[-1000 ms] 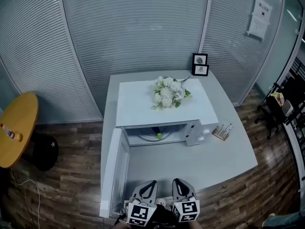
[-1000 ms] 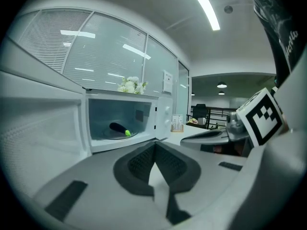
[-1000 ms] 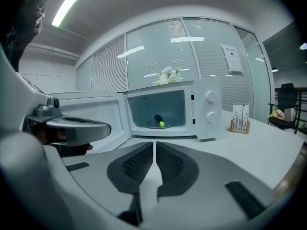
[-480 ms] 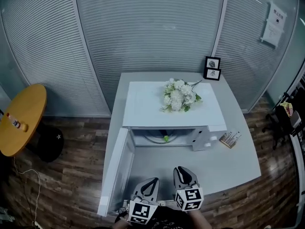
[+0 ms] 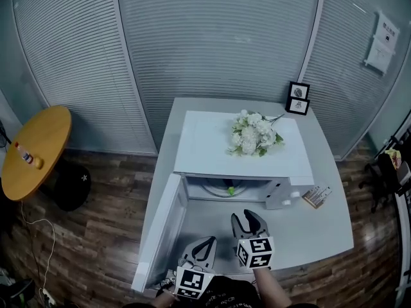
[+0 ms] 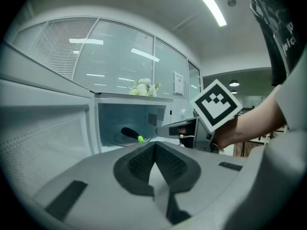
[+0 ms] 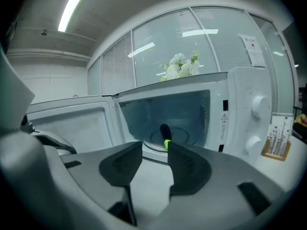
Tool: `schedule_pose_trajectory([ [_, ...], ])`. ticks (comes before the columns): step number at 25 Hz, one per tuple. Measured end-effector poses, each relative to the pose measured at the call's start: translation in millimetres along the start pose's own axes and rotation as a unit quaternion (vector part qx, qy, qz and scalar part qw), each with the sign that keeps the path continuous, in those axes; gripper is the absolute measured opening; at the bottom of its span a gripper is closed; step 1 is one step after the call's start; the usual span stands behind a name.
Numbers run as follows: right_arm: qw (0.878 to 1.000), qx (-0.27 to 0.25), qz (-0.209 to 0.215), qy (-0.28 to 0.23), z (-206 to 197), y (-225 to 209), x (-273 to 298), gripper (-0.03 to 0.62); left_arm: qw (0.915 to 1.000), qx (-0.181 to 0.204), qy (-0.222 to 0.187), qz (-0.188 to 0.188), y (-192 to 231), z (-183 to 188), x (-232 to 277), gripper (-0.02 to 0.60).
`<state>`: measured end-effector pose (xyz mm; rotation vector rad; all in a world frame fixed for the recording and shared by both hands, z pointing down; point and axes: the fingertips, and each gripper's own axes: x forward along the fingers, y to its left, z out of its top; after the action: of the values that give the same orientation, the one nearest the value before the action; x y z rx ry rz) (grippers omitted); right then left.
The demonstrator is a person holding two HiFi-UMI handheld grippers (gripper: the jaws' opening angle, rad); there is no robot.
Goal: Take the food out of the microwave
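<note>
right tool [image 7: 154, 147] has just been spreading, empty; left tool [image 6: 154, 145] pressed together; microwave [image 7: 242, 92] warning label [image 7: 224, 119] unreadable.

White flowers [image 5: 255, 133] lay near two small framed pictures [image 5: 297, 98] at the grey counter's [image 5: 321, 230] back corner. A round yellow table [image 5: 38, 149] stood well apart on the wood floor [image 5: 96, 236]; a paper notice [image 5: 380, 43] hung on the wall.

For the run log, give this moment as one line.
door: open | food: inside microwave | right gripper: just opened, empty | left gripper: shut, empty
</note>
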<state>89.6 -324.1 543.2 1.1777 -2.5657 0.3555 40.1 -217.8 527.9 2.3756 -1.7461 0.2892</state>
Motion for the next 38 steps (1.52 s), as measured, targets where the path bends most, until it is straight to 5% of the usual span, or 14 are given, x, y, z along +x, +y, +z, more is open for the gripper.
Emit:
schedule_pose_trajectory([
  [38, 0.990, -0.073, -0.030, 0.119, -0.8, -41.4, 161.9, 0.186, 0.9984, -0.010, 0.047, 0.030, 20.4, -8.5, 7.3, 0.008],
])
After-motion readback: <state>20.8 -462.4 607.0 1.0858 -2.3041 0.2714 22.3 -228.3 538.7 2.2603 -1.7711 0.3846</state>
